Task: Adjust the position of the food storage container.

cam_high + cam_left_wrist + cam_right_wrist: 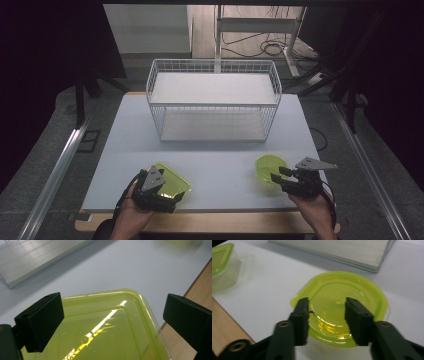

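Plastic, thin and glossy, made both lidded yellow-green translucent containers look light, slightly flexible and slippery, best pinched at the lid rim: the rectangular tub sat near the white tabletop's front edge under the wide-apart left claw, the round tub under the half-parted, empty right claw.

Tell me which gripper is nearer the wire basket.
Neither clearly: both sit at the near table edge. The left gripper is over the rectangular container, the right gripper at the round container, basket beyond.
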A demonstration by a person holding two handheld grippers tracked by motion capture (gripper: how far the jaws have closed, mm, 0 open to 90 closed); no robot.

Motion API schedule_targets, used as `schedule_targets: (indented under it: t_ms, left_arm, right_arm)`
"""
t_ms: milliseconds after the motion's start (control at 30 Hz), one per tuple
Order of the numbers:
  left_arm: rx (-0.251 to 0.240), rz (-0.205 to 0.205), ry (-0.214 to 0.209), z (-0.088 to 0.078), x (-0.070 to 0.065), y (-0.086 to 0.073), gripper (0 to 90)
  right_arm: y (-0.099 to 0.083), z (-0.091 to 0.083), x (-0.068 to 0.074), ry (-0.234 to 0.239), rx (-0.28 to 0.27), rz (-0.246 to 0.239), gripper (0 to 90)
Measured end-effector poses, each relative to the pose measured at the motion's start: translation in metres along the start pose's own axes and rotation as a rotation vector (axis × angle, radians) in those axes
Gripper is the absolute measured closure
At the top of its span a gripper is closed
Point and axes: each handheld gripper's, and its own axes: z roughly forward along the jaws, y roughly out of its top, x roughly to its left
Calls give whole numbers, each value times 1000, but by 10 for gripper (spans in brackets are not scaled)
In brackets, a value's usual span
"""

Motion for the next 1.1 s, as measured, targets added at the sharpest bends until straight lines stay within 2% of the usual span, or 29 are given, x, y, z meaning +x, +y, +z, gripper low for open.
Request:
schedule_targets:
  t_ms: [67, 100, 167, 333, 567, 700, 733, 867, 933, 1000, 1100]
  left_arm:
    - [-4, 6, 3, 1, 0, 0, 28]
    - [-4, 6, 3, 1, 0, 0, 27]
    - [-2, 17, 6, 1, 0, 0, 27]
    - [-1, 34, 10, 1, -3, 0, 26]
    - [-11, 28, -4, 2, -4, 1, 21]
    - [-17, 22, -8, 3, -4, 1, 21]
    - [-18, 25, -9, 3, -5, 1, 21]
    - [-16, 31, -6, 3, -5, 1, 22]
    - [-18, 29, -4, 3, -5, 1, 21]
    - [-20, 30, -1, 2, -4, 1, 22]
    - [-25, 21, -1, 1, -4, 1, 22]
  right_arm:
    - [2, 0, 3, 8, -1, -17, 663]
    - [2, 0, 3, 8, -1, -17, 663]
    - [5, 0, 6, 26, 2, -45, 764]
    - [9, 3, 11, 45, 26, -70, 881]
    - [19, 11, 18, 60, 29, -98, 892]
    - [25, 17, 20, 53, 29, -90, 892]
    - [29, 22, 20, 63, 31, -79, 893]
    - [35, 31, 24, 79, 43, -101, 891]
    - [38, 38, 28, 90, 56, -131, 890]
    - [42, 50, 35, 107, 83, -158, 891]
    - [41, 59, 39, 105, 113, -181, 891]
